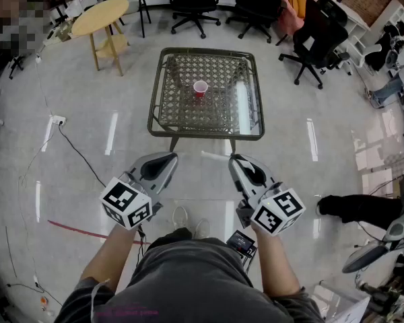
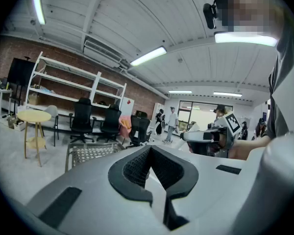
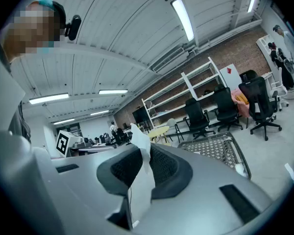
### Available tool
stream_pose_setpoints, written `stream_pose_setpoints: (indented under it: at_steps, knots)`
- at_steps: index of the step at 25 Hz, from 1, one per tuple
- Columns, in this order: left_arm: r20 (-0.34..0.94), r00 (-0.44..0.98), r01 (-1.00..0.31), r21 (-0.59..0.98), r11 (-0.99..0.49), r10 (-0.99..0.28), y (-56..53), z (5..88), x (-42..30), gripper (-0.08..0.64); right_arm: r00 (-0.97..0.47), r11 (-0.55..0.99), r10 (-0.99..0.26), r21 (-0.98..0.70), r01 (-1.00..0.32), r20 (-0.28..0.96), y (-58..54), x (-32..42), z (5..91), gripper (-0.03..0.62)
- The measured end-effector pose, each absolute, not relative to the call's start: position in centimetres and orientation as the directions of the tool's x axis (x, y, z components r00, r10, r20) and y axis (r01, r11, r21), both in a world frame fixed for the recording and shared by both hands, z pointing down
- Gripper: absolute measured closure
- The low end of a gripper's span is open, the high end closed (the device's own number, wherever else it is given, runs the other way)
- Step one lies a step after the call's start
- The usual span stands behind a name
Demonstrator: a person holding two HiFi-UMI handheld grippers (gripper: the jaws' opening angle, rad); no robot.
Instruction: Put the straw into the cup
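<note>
Right gripper: jaws pinching a white paper-wrapped straw, whose end pokes out toward the left gripper. Left jaws pressed together, nothing between them. Both are held low, side by side, noses toward the tabletop. Red cup stands upright mid-tabletop, well apart from the straw.

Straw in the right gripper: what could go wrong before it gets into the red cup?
The straw, clamped in the right gripper, looks thin and papery, so it could bend or slip on the way. The red cup stands small and unsteadied on the table, some way ahead; an off-centre poke might tip it.
</note>
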State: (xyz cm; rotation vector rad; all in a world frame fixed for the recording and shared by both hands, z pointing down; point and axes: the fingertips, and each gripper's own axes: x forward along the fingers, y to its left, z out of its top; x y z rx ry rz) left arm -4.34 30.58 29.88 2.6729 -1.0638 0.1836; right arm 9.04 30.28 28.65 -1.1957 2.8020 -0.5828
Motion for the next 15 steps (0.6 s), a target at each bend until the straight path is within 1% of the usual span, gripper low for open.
stream_pose_setpoints:
  at_steps: [9,15]
  knots:
    - [0.201,0.734,-0.679,0.195,-0.708,-0.648,30.0,29.4,-4.4,0.551,-0.702,0.63,-0.701,-0.35,-0.693,0.125,30.0,8.6,28.5,0.545]
    - [0.194,0.746,-0.666,0.215,-0.714,-0.637,29.0,30.5,-7.7,0.551,-0.681,0.606,-0.719,-0.358,-0.711,0.136,29.0,5.8,29.2,0.545]
